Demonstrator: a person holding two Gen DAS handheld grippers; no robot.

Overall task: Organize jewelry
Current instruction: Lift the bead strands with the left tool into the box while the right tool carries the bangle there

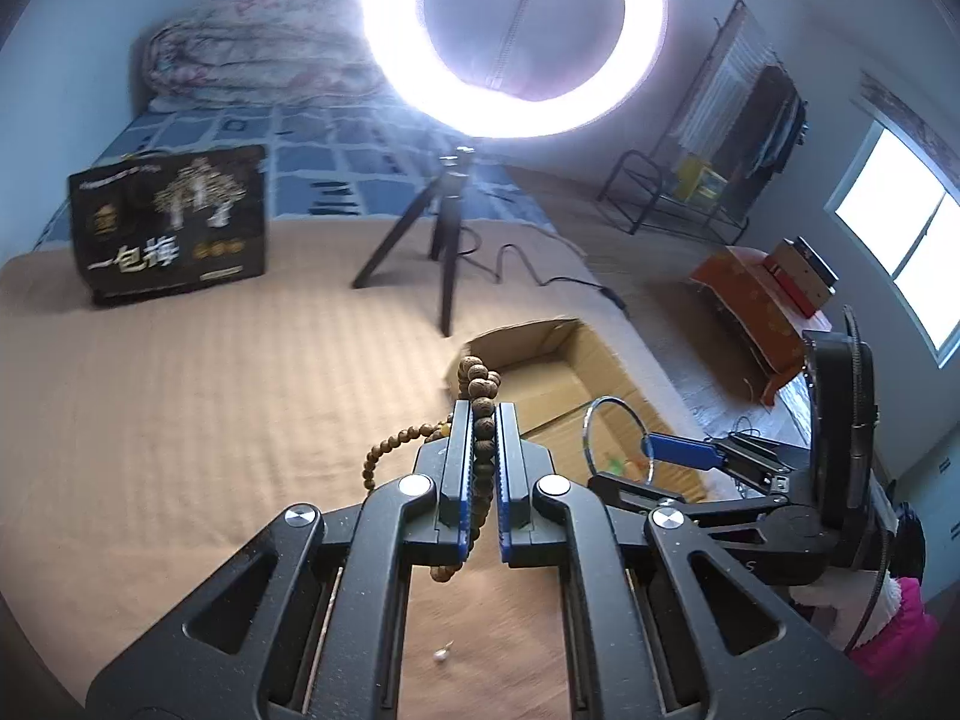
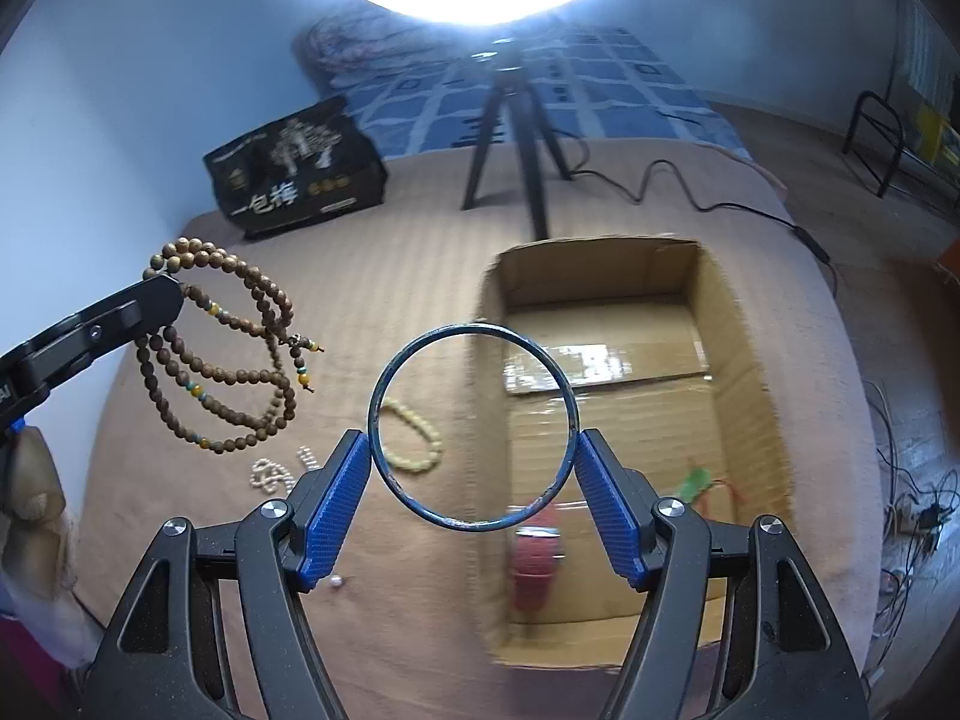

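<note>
A string of brown wooden prayer beads (image 1: 482, 414) is clamped between the narrowed blue pads of the left claw (image 1: 483, 420), held in the air above a tan bedcover (image 1: 180, 420). In the right wrist view the beads (image 2: 240, 360) are seen hanging in several loops below the claw tip (image 2: 162, 294), their long axis roughly vertical, with yellow and teal accent beads and a short tassel end pointing right. A thin blue metal bangle (image 2: 473, 429) is gripped across its width by the right claw (image 2: 473, 462), whose pads are set wide apart against its two sides; the ring is presented face-on to the camera, over the left wall of an open cardboard box (image 2: 738, 324). From the left wrist view the bangle (image 1: 618, 438) is seen nearly upright beside the right claw (image 1: 651, 450).

Inside the box a red watch strap (image 2: 536, 564) and a green item on red cord (image 2: 699, 483) are blurred. On the bedcover, a pale yellow bead bracelet (image 2: 420, 435), partly seen through the bangle, a white pearl piece (image 2: 270, 474) and a single loose pearl (image 2: 336, 583) are lying near the box. Behind stand a ring light (image 1: 516, 36) on a black tripod (image 1: 444, 228), its cable trailing right, and a black printed bag (image 1: 168, 222). The ring light is cut off at the top in the right wrist view.
</note>
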